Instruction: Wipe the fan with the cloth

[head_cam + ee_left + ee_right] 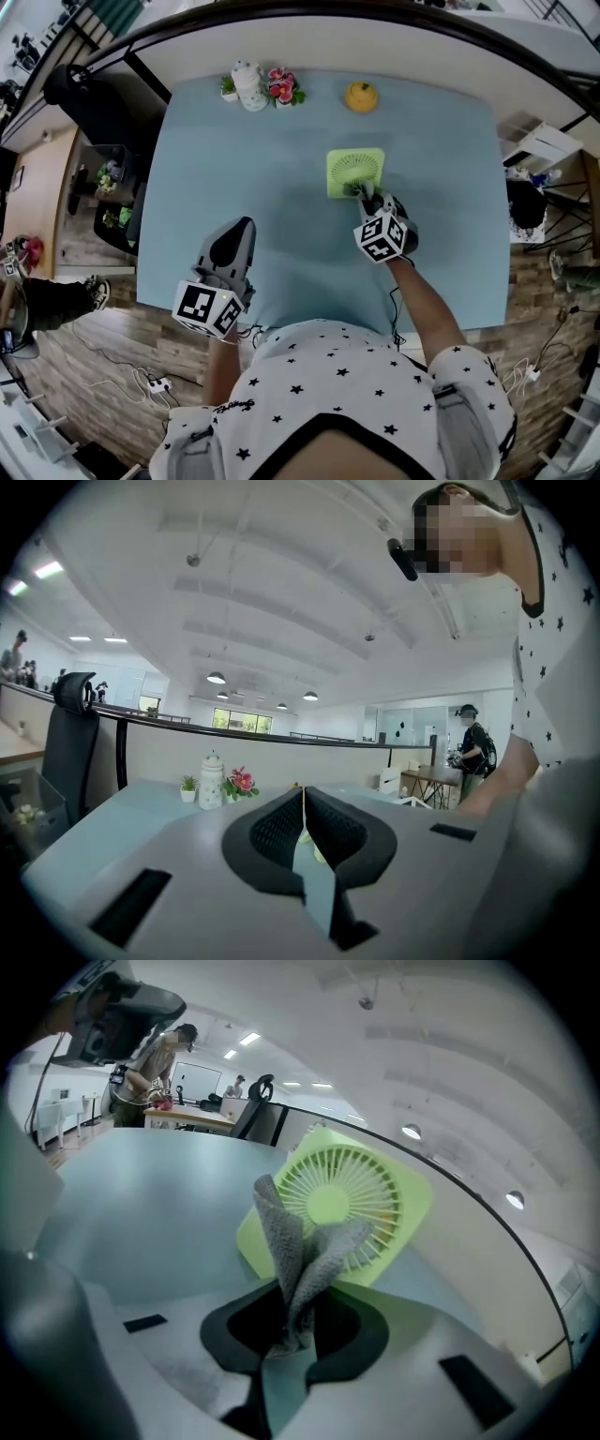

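A small lime-green square fan (355,172) stands on the pale blue table (272,187); the right gripper view shows its round grille (335,1203) close up. My right gripper (367,198) is shut on a grey cloth (298,1262), whose folds rise in front of the fan's lower left and touch or nearly touch the grille. The cloth (357,190) shows as a dark bit at the fan's near edge. My left gripper (233,246) hovers over the table's near left part, shut with nothing between its black pads (271,832).
At the table's far edge stand a white jar (249,85) with small flower pots (283,89) and a yellow round object (361,97). A black office chair (75,94) stands off the far left corner. Cables lie on the wooden floor (112,375).
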Demonstrator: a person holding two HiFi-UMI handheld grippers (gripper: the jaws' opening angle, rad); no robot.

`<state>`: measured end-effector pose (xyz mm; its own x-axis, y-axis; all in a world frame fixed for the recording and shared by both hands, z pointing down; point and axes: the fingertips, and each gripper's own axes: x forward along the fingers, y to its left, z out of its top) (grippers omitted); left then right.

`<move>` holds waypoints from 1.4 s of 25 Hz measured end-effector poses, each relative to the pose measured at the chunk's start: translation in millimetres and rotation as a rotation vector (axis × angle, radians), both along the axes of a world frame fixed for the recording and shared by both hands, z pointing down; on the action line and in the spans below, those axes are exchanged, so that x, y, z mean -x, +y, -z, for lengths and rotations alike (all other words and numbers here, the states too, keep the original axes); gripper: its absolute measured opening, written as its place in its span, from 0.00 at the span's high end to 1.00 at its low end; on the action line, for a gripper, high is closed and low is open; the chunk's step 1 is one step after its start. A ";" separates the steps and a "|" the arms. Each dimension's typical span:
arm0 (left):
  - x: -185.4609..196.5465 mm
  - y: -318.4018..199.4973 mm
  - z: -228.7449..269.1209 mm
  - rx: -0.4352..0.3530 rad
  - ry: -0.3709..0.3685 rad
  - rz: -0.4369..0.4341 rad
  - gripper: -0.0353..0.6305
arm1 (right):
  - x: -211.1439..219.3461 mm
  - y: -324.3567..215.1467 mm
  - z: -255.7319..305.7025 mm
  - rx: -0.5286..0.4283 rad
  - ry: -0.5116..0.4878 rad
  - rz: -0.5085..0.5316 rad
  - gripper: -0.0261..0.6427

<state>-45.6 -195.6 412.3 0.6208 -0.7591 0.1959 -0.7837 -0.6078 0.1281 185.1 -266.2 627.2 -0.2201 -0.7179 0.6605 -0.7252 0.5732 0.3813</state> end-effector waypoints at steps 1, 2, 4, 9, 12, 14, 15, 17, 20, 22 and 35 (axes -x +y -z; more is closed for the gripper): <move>-1.9 0.3 -0.1 0.000 0.000 -0.002 0.90 | -9.0 -0.1 -0.2 0.001 0.001 -0.019 0.88; -3.5 0.7 -0.3 0.000 0.000 -0.004 0.90 | -17.3 -0.1 -0.5 0.003 0.003 -0.036 0.88; -5.8 1.4 -0.6 0.000 -0.002 -0.007 0.90 | -30.1 0.1 -1.4 0.005 0.006 -0.062 0.88; -8.7 2.8 -0.3 0.000 -0.003 -0.007 0.90 | -34.0 0.5 0.8 0.000 -0.005 -0.070 0.88; -12.5 2.9 1.0 -0.001 -0.001 -0.013 0.90 | -28.6 2.9 12.8 -0.021 -0.050 -0.074 0.88; -15.3 2.1 1.5 -0.002 0.001 -0.021 0.90 | -22.8 5.7 28.4 -0.042 -0.125 -0.092 0.88; -16.7 1.5 1.8 -0.004 0.002 -0.026 0.90 | -19.3 7.5 37.8 -0.051 -0.183 -0.108 0.88; -20.2 0.4 2.7 -0.007 0.007 -0.037 0.90 | -11.8 12.0 58.4 -0.066 -0.329 -0.146 0.88; -26.9 -1.2 4.6 -0.013 0.010 -0.060 0.90 | -0.7 18.9 95.3 -0.100 -0.527 -0.164 0.88; -30.7 -2.8 6.1 -0.016 0.012 -0.071 0.90 | 6.2 22.6 121.5 -0.129 -0.620 -0.151 0.88; -33.8 -4.7 5.5 -0.017 0.018 -0.094 0.90 | 26.8 37.9 195.9 -0.235 -0.796 -0.087 0.89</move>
